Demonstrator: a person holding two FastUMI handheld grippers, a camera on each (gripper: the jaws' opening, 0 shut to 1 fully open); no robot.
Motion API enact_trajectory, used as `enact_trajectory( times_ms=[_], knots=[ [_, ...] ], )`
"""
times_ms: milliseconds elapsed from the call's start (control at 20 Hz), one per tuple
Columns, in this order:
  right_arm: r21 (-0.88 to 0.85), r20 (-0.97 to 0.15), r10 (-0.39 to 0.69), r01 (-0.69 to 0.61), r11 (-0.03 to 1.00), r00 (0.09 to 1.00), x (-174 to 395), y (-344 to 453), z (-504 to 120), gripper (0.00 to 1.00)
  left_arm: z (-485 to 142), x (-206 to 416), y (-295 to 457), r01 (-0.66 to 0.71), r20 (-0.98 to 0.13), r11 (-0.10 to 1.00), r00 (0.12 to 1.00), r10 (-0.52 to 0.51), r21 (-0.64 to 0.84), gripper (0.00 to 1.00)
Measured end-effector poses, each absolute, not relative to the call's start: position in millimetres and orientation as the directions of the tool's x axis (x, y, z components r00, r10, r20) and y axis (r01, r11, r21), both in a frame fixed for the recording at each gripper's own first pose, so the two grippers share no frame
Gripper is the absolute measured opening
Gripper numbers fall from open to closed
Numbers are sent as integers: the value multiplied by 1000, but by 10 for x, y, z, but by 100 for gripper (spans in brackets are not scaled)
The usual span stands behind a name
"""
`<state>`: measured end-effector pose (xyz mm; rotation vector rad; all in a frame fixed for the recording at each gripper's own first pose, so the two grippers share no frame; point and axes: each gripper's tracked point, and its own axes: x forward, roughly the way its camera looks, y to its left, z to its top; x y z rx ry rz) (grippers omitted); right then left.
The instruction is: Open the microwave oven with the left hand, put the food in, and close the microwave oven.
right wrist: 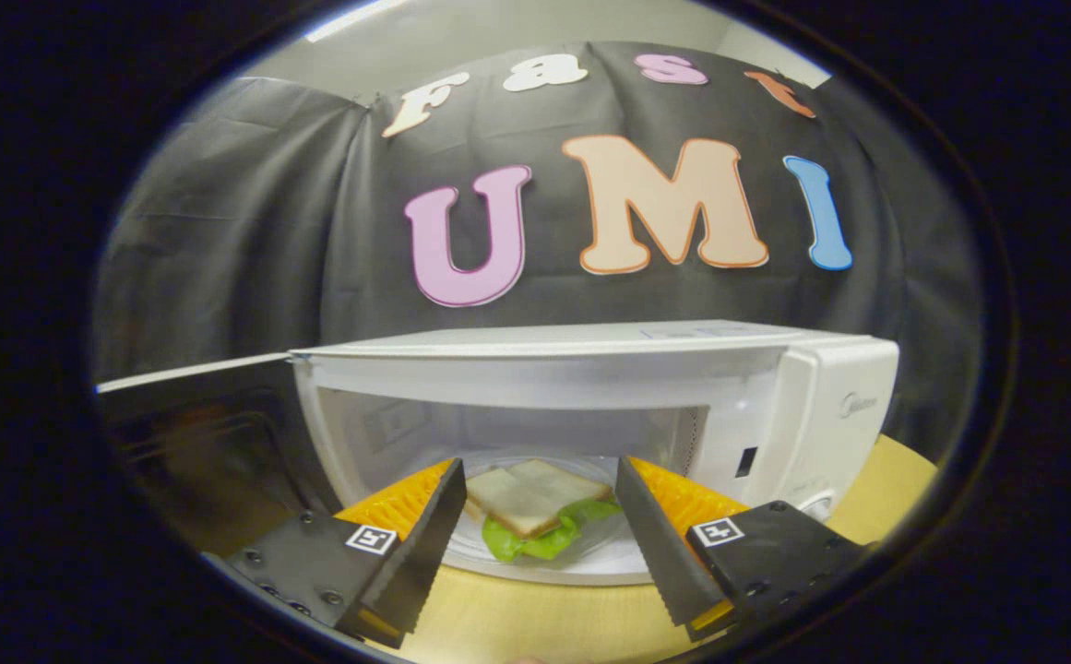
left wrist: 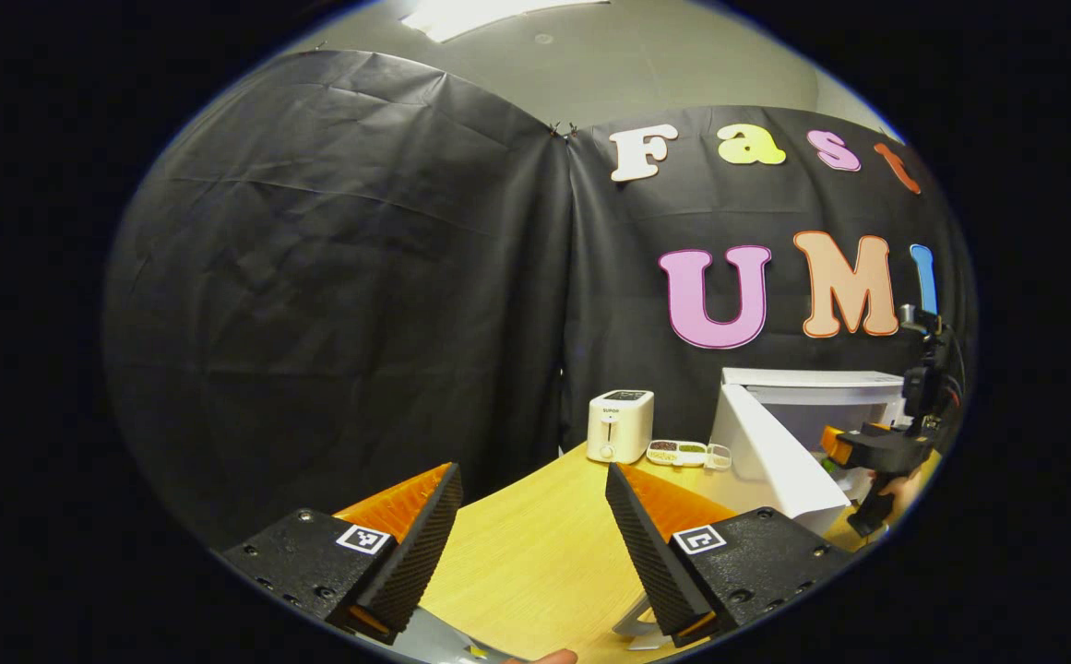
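A white microwave oven (right wrist: 803, 406) stands on the wooden table with its door (right wrist: 194, 443) swung open to the left. Inside, on the glass turntable plate (right wrist: 609, 539), lies a sandwich (right wrist: 535, 493) of white bread with green lettuce. My right gripper (right wrist: 535, 526) stands open just in front of the cavity, the sandwich seen between its fingers and untouched. In the left gripper view my left gripper (left wrist: 530, 516) is open over the table, well left of the microwave (left wrist: 812, 397) and its open door (left wrist: 775, 456). The right gripper (left wrist: 876, 452) shows there at the oven's mouth.
A white toaster (left wrist: 620, 425) stands at the back of the wooden table (left wrist: 535, 553). Beside it lies a small divided tray (left wrist: 683, 453) with food bits. Black cloth walls close the booth behind and to the left.
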<state>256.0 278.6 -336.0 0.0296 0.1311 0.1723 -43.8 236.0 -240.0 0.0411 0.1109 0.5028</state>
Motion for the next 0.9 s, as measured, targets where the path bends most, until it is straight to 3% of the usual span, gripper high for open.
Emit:
enact_trajectory(
  times_ms=[100, 150, 450, 500, 550, 650, 700, 850, 900],
  knots=[
    [7, -107, 212, -212, 977, 971, 2288, 2714, -3146, 100, -2393, -432, 2341, -479, -96, 876, 870, 483, 64, 92],
    [-15, -99, 223, -226, 974, 970, 2169, 2666, -3044, 92, -2388, -429, 2322, -476, -95, 877, 872, 480, 61, 95],
    [-32, -113, 342, -348, 937, 933, 1595, 2440, -2684, 97, -2437, -382, 2192, -463, -106, 884, 878, 467, 59, 89],
    [-8, -135, 354, -358, 934, 925, 1556, 2370, -2687, 97, -2432, -381, 2138, -455, -105, 889, 883, 458, 57, 79],
    [15, -149, 361, -363, 932, 921, 1530, 2297, -2669, 97, -2433, -382, 2111, -449, -107, 892, 886, 452, 53, 81],
    [33, -147, 350, -349, 937, 925, 1515, 2052, -2588, 100, -2440, -384, 2029, -432, -119, 901, 893, 433, 35, 75],
    [24, -136, 322, -322, 946, 937, 1563, 1897, -2532, 96, -2428, -387, 2006, -430, -120, 902, 894, 431, 36, 75],
    [-5, -81, 226, -227, 974, 971, 1684, 1442, -2295, 96, -2341, -394, 1923, -426, -110, 902, 896, 431, 67, 61],
    [1, -66, 210, -210, 978, 976, 1700, 1356, -2226, 96, -2310, -394, 1876, -423, -103, 903, 898, 428, 71, 49]
  ],
)
